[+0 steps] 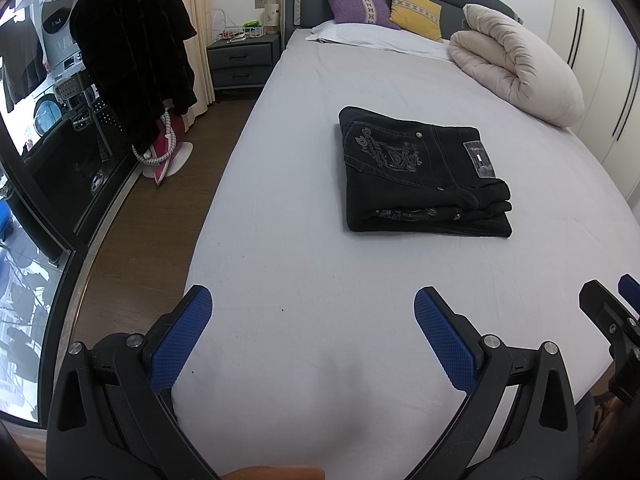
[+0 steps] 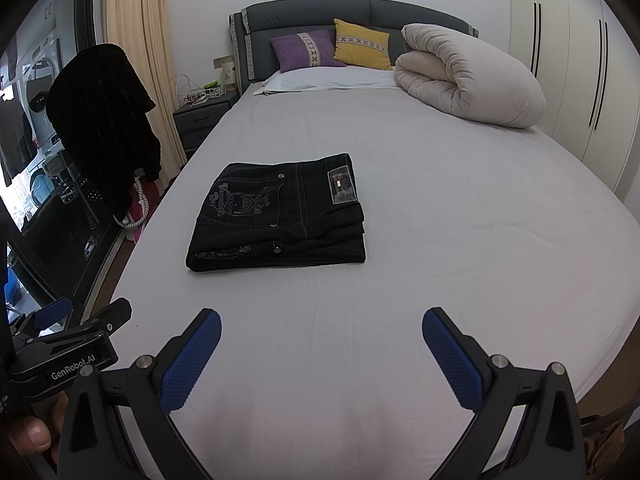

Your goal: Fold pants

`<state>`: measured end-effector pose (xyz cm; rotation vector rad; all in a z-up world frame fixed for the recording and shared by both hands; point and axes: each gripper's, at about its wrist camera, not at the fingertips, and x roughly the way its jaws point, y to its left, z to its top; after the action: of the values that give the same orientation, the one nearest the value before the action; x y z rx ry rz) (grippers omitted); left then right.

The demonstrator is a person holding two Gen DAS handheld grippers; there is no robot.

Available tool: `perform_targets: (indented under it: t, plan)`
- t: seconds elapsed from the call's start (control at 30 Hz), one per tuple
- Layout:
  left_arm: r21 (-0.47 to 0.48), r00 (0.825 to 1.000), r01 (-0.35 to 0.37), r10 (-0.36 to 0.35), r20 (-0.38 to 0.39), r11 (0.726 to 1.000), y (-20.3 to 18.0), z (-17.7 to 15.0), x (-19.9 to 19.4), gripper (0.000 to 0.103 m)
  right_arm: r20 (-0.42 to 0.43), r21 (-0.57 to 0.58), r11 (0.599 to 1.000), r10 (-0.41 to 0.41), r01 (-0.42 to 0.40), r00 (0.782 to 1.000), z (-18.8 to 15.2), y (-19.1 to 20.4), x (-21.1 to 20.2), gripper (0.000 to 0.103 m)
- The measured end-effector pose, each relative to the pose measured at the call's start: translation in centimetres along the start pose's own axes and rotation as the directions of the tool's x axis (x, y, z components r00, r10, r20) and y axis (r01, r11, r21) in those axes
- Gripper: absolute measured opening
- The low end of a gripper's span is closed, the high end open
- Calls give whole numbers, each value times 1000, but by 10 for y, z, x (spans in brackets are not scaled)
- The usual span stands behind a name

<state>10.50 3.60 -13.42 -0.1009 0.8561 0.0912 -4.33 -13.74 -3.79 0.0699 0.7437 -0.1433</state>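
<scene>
Lying folded into a compact rectangle near the middle of the bed, the black pants (image 1: 424,172) are showing a back pocket with pale embroidery and a small waistband patch (image 1: 478,159) on the top layer, while the stacked layers are showing along the near edge. In the right wrist view the same pants (image 2: 280,212) are sitting left of centre, resting flat on the pale grey sheet (image 2: 440,240) with bare sheet all around them.

The left gripper (image 1: 312,312) is hovering over the near end of the bed, well apart from the pants, with its blue-padded fingers (image 1: 180,340) spread wide and nothing between them. The right gripper (image 2: 320,332) is holding a similar pose beside it, jaws likewise standing wide apart and holding nothing; neither is touching the garment. Each gripper is appearing at the edge of the other's view.

Farther up the bed, a rolled cream duvet (image 1: 516,64) is lying on the right side, near the white wardrobe doors (image 2: 568,48). A purple cushion (image 1: 358,6) and a yellow cushion (image 1: 416,10) are leaning against the dark grey headboard (image 2: 320,14). Beside the bed, a grey nightstand (image 1: 242,60) is standing next to a beige curtain (image 2: 136,52), and a dark garment (image 1: 136,48) is hanging at the left above the wooden floor (image 1: 160,216)
</scene>
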Motion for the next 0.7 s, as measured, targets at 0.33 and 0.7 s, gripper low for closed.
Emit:
perform_targets:
  t: [0.33, 0.7]
  plan:
    - [2, 1000, 1, -1, 0, 1000, 1, 1, 0, 103, 0, 0, 1000, 1, -1, 1000, 1, -1, 0, 103]
    - [1, 1000, 1, -1, -2, 1000, 1, 1, 0, 103, -3, 0, 1000, 4, -4, 1000, -4, 2, 1, 103]
